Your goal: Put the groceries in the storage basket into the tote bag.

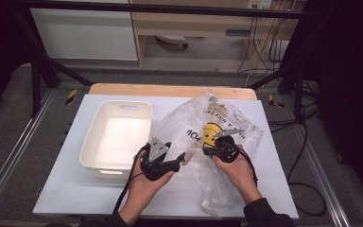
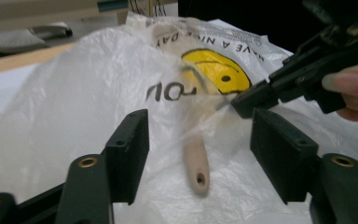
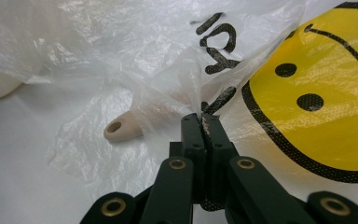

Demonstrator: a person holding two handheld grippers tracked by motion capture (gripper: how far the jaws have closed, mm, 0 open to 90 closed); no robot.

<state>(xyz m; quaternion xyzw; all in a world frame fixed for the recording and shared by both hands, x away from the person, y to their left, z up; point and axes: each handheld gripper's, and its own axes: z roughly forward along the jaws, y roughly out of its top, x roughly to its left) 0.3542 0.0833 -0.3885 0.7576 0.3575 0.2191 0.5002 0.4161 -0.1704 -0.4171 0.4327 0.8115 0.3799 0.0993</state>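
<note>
The right hand-held gripper [image 3: 200,122] had its jaws pressed together on a fold of the thin plastic bag [image 3: 135,60], pinching the film just beside the bag's printed yellow smiley face [image 3: 321,112]. In the high view this right hand-held gripper [image 1: 207,151] sat over the middle of the bag [image 1: 189,118], which lay crumpled on the white worktop [image 1: 66,189] to the right of an open white plastic bin [image 1: 118,137].

The left hand-held gripper [image 2: 198,135] had its jaws spread, with nothing pressed between the pads. In the high view the left hand-held gripper [image 1: 182,161] was between the bin and the bag, pointing toward the right one, their tips near each other.

A pale wooden handle [image 2: 196,165] with a hole at its end poked out from under the bag's film, lying on the worktop between and just beyond the left jaws. In the right gripper view that wooden handle [image 3: 121,128] lay left of the pinched fold, the rest of the utensil veiled by plastic; what kind it was could not be told.
</note>
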